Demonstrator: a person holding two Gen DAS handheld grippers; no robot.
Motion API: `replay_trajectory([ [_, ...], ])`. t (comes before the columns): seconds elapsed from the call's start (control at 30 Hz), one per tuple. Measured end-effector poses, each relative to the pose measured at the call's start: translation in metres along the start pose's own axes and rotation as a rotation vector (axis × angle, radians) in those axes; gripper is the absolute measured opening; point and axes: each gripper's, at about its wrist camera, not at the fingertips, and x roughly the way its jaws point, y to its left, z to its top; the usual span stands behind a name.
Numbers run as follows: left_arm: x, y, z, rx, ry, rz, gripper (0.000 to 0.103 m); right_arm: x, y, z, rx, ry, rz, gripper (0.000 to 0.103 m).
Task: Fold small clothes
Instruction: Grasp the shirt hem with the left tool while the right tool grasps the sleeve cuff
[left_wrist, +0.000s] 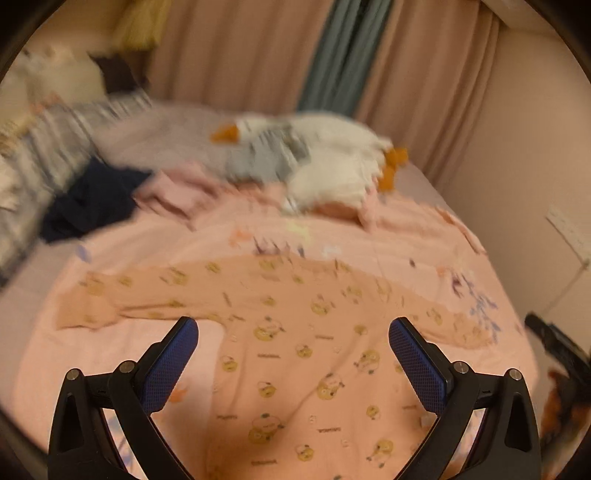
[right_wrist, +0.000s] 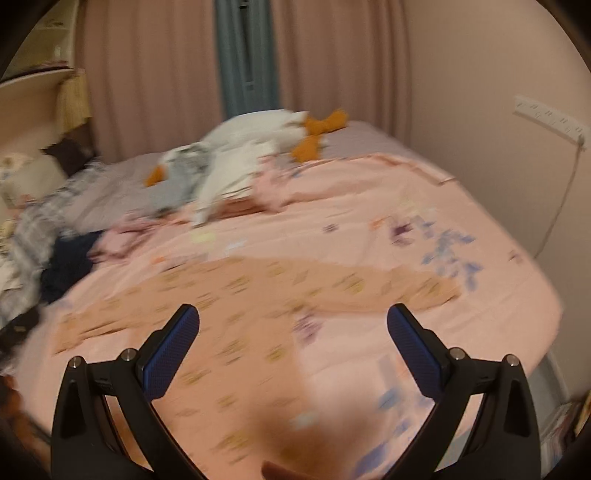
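- Lying flat on the pink bedspread (left_wrist: 369, 229), an orange baby romper (left_wrist: 295, 350) is looking light and limp.
- Left gripper (left_wrist: 293, 347) and right gripper (right_wrist: 293, 343) are hovering, jaws wide apart, empty.
- Pinching a sleeve cuff (left_wrist: 81, 314) is likely working best.

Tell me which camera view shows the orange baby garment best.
The left wrist view: the baby garment lies spread flat, its sleeves out and yellow prints sharp enough to make out. In the right wrist view the same garment is motion-blurred, and its prints are only smears.
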Motion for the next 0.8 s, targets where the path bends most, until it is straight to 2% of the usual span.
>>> replay_trajectory([
  [0.1, 0.048, 0.034, 0.009, -0.120, 0.092, -0.038, 0.102, 0.049, -0.047, 0.018, -0.002, 0.057, -0.062, 0.102],
  [0.17, 0.090, 0.057, 0.007, -0.199, 0.213, -0.077, 0.100, 0.081, -0.083, 0.023, 0.038, 0.121, -0.081, 0.101],
  [0.23, 0.121, 0.073, -0.009, -0.262, 0.348, -0.114, 0.089, 0.110, -0.124, 0.024, 0.097, 0.181, -0.094, 0.099],
  [0.27, 0.141, 0.084, -0.016, -0.306, 0.390, -0.110, 0.079, 0.118, -0.138, 0.024, 0.126, 0.203, -0.107, 0.096],
  [0.37, 0.174, 0.099, -0.041, -0.388, 0.491, -0.068, 0.078, 0.142, -0.185, 0.013, 0.230, 0.268, -0.114, 0.093],
  [0.43, 0.187, 0.103, -0.054, -0.411, 0.548, -0.046, 0.077, 0.154, -0.200, 0.009, 0.271, 0.296, -0.115, 0.093],
  [0.47, 0.194, 0.104, -0.061, -0.424, 0.570, -0.062, 0.077, 0.158, -0.208, 0.005, 0.294, 0.309, -0.120, 0.093],
  [0.57, 0.200, 0.103, -0.068, -0.447, 0.555, -0.117, 0.069, 0.174, -0.227, -0.004, 0.343, 0.338, -0.120, 0.092],
  [0.6, 0.202, 0.100, -0.066, -0.420, 0.539, -0.103, 0.054, 0.177, -0.232, -0.008, 0.362, 0.345, -0.125, 0.091],
  [0.63, 0.204, 0.098, -0.063, -0.388, 0.540, -0.074, 0.045, 0.184, -0.240, -0.009, 0.375, 0.348, -0.123, 0.088],
  [0.67, 0.208, 0.095, -0.062, -0.353, 0.546, -0.029, 0.030, 0.189, -0.246, -0.013, 0.395, 0.353, -0.126, 0.084],
  [0.7, 0.210, 0.094, -0.061, -0.321, 0.548, 0.015, 0.020, 0.193, -0.256, -0.016, 0.422, 0.359, -0.119, 0.081],
  [0.77, 0.210, 0.089, -0.057, -0.273, 0.540, 0.062, 0.017, 0.201, -0.271, -0.026, 0.480, 0.379, -0.094, 0.067],
  [0.8, 0.211, 0.089, -0.056, -0.262, 0.539, 0.077, 0.013, 0.205, -0.278, -0.032, 0.518, 0.390, -0.073, 0.064],
])
